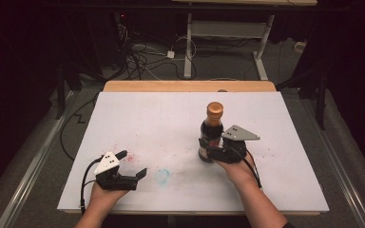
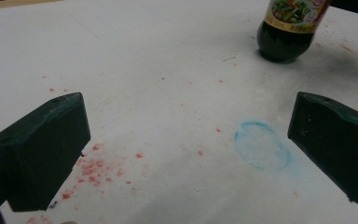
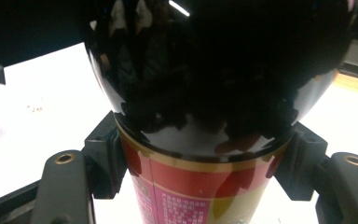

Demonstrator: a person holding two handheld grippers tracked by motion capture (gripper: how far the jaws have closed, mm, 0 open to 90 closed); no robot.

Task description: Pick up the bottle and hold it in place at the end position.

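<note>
We pinch the dark glass bottle with the orange cap (image 1: 212,130), standing right of the white board's (image 1: 138,118) middle, in our right gripper (image 1: 214,151), probably to lift it next, while our left gripper (image 1: 132,165) waits spread wide.

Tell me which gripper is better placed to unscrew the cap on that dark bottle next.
Probably the left gripper: it is open and free over the white board, while the right gripper is already clamped around the bottle at its label, steadying it upright. The orange cap stands unobstructed above.
</note>
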